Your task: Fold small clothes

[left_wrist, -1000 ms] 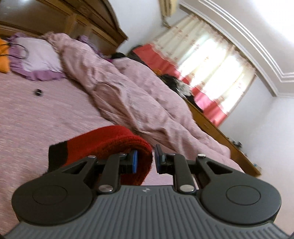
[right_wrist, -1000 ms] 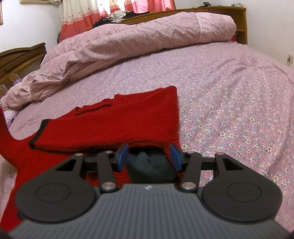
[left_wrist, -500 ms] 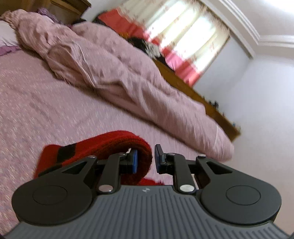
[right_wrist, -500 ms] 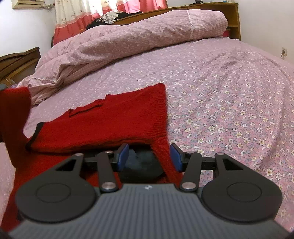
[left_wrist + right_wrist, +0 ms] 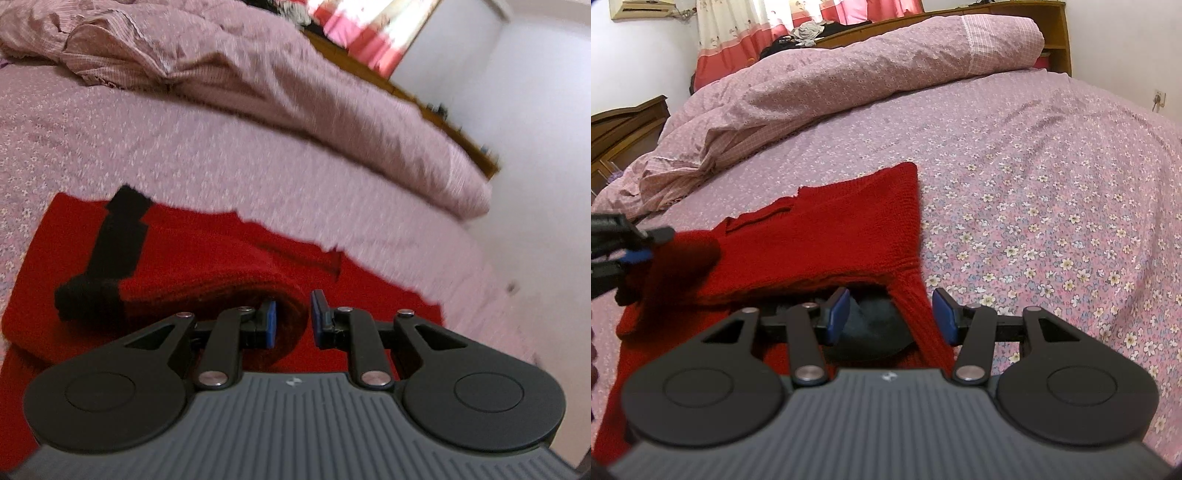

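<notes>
A red knit sweater [image 5: 831, 229] with a black cuff [image 5: 118, 240] lies partly folded on the floral bed sheet [image 5: 1052, 184]. My left gripper [image 5: 293, 319] is shut on a rolled red fold of it, low over the sweater's body [image 5: 221, 258]. In the right wrist view the left gripper [image 5: 646, 245] comes in at the left edge with red cloth in it. My right gripper [image 5: 890, 317] holds the near edge: a red strip and bunched dark fabric fill the space between its pads. What lies under the lifted edge is hidden.
A rumpled pink quilt [image 5: 849, 74] runs along the far side of the bed, also in the left wrist view [image 5: 295, 92]. Behind it stands a wooden bed frame [image 5: 997, 11]. Dark wooden furniture [image 5: 624, 129] is at the left. Bare sheet stretches to the right.
My left gripper has come down and across with the red fold, from high above the bed to just over the sweater's body. The right gripper has kept still, and a red strip now crosses its jaws.
</notes>
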